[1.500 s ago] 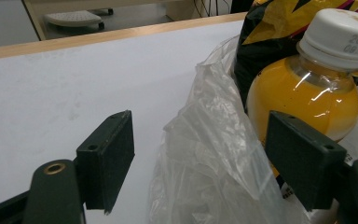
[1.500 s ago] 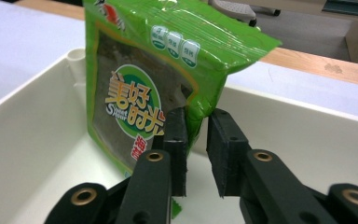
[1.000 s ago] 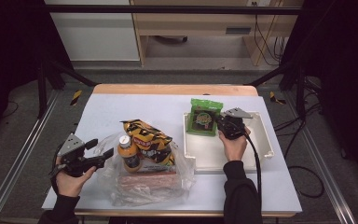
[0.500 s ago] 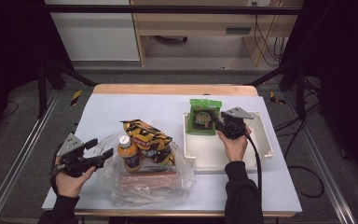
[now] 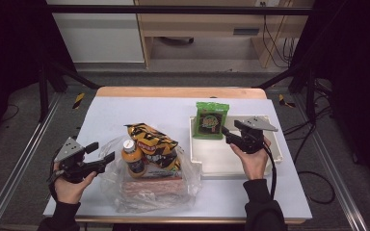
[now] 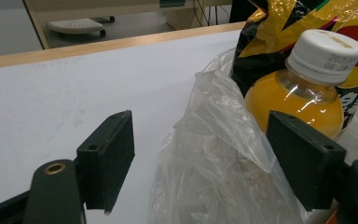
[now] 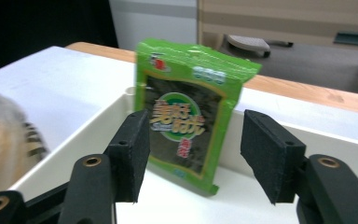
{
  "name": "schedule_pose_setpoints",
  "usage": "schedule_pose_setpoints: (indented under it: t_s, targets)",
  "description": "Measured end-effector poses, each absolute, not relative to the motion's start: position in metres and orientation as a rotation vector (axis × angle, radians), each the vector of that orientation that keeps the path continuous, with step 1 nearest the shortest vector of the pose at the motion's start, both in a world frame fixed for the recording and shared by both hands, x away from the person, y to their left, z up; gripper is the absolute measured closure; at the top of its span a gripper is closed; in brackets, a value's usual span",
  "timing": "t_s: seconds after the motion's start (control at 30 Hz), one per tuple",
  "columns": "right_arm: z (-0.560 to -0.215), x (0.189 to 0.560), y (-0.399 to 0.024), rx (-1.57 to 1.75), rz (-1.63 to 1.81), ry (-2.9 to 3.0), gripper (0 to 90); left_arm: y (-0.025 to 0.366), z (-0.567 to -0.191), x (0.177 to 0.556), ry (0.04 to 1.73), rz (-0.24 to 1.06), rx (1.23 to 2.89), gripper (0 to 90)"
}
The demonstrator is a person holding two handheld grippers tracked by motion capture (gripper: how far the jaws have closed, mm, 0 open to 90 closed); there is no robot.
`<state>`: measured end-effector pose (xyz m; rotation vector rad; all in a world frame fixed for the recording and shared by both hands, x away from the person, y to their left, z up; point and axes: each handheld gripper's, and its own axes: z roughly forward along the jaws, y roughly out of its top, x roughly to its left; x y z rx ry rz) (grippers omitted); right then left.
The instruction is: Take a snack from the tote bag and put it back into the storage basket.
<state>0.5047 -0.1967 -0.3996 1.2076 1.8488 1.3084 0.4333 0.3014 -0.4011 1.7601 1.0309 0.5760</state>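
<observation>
Your right gripper (image 7: 193, 158) is opening its jaws just short of the green snack packet (image 7: 193, 112), which is leaning upright against the far wall of the white tray (image 5: 270, 161), untouched, while your left gripper (image 6: 200, 163) is holding its jaws wide around the clear plastic bag (image 6: 214, 168).

Plastic bag (image 5: 149, 185) crowds table's (image 5: 101, 115) left; far side open.

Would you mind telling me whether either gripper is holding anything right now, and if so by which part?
Nothing is held. The right gripper, jaws just opened, stands clear of the green packet leaning in the white tray. The left gripper is open around the plastic bag.
</observation>
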Motion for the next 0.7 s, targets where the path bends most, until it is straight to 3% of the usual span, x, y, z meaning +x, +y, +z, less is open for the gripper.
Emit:
schedule_pose_setpoints:
  t_s: [0.47, 0.7]
  targets:
    - [-0.383, 0.449, -0.178, 1.048, 1.42, 1.92, 42.3, 0.305, -0.402, 0.431, 1.036, 0.574, 1.757, 23.8]
    - [-0.377, 0.431, -0.158, 0.957, 1.47, 1.958, 36.7, 0.305, -0.404, 0.431, 1.041, 0.574, 1.758, 23.8]
